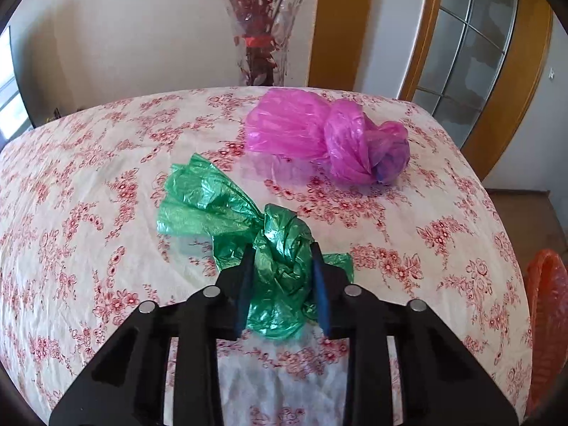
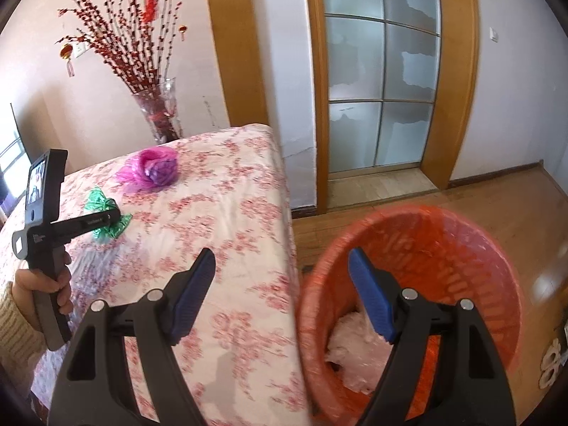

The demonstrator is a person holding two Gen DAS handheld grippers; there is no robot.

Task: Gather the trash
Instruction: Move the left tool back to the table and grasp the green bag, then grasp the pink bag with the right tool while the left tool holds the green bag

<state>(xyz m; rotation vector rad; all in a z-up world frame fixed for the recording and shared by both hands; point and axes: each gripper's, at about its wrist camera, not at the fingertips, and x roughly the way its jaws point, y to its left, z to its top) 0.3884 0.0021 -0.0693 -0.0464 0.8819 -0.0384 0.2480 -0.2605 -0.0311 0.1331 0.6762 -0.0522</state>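
Note:
A crumpled green plastic bag [image 1: 227,209] lies on the floral tablecloth [image 1: 88,213]. My left gripper [image 1: 282,259] has its jaws on both sides of the bag's knotted end and looks shut on it. In the right wrist view the left gripper [image 2: 106,218] lies over the green bag [image 2: 96,204]. A pink plastic bag [image 1: 319,135] lies farther back on the table; it also shows in the right wrist view [image 2: 152,168]. My right gripper [image 2: 282,266] is open and empty, above the table's edge and the orange bin [image 2: 443,248].
The orange bin stands on the wooden floor right of the table, with whitish trash [image 2: 351,351] inside; its rim shows in the left wrist view [image 1: 546,319]. A glass vase with red branches [image 1: 261,39] stands behind the table. A glass door [image 2: 380,71] is at the back right.

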